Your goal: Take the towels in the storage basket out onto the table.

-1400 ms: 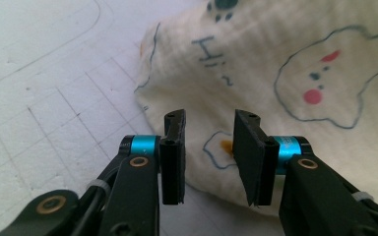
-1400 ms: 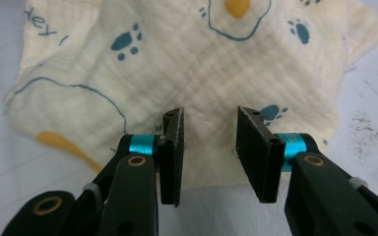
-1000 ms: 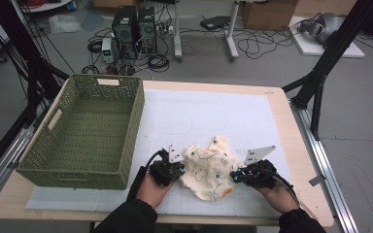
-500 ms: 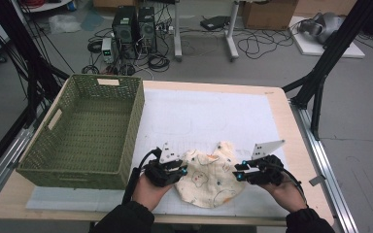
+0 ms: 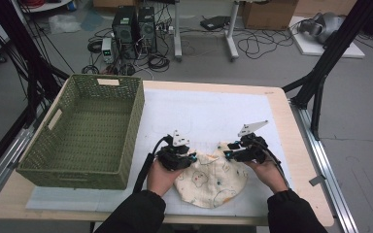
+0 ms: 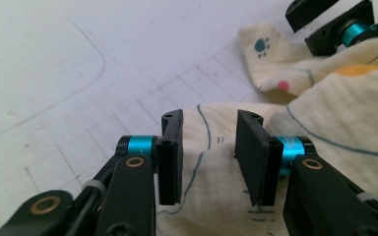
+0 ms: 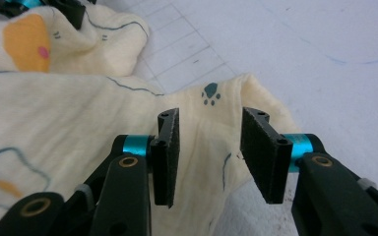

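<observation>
So the cloth (image 5: 212, 177), cream with little cartoon prints, is lying rumpled on the white mat (image 5: 209, 114) covering the surface, right between the two tools. Left tool (image 5: 190, 158) has its jaws apart, they've just been opening, and the cloth sits under and between them with the pads not pressing on it. Same deal with the right tool (image 5: 227, 154): jaws just been opening, standing apart over a corner of the cloth with a paw print. Green basket (image 5: 85, 136) sits off to the left tool's outer side
</observation>
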Action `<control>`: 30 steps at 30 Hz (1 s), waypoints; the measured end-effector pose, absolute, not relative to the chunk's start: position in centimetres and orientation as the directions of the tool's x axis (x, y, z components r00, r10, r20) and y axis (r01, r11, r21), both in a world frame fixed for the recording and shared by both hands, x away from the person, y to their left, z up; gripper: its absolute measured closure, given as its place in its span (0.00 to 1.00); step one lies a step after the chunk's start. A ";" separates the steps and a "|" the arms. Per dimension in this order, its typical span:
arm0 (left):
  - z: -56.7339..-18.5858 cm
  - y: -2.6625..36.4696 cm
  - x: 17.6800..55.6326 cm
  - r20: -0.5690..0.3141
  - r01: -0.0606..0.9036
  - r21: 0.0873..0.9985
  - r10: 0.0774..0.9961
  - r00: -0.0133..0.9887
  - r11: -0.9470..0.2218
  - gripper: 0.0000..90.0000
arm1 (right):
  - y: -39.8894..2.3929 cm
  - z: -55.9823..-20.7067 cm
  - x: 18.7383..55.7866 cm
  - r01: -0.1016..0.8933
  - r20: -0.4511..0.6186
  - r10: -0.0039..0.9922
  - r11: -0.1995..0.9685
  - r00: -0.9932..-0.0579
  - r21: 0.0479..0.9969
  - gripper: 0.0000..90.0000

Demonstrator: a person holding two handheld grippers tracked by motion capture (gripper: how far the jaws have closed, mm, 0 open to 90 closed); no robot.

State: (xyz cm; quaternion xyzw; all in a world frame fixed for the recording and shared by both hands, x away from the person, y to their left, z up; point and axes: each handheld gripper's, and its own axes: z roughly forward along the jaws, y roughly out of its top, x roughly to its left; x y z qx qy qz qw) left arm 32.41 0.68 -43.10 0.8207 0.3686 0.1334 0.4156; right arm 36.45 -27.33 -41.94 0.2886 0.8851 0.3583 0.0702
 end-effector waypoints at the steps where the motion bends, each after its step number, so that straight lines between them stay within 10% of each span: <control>1: -43.3 0.5 32.5 -0.084 0.495 0.775 0.713 0.696 -0.392 0.70 | -27.1 -42.2 36.6 0.460 0.079 0.558 0.587 -0.826 0.666 0.67; 9: -44.0 -0.5 32.6 -0.045 0.490 0.742 0.696 0.717 -0.458 0.95 | -26.2 -43.2 37.1 0.463 0.083 0.539 0.622 -0.838 0.632 0.95; 30: -42.0 4.9 30.6 -0.017 0.478 0.849 0.893 0.450 -0.225 0.97 | -29.9 -38.7 35.4 0.445 0.067 0.587 0.531 -0.807 0.721 0.96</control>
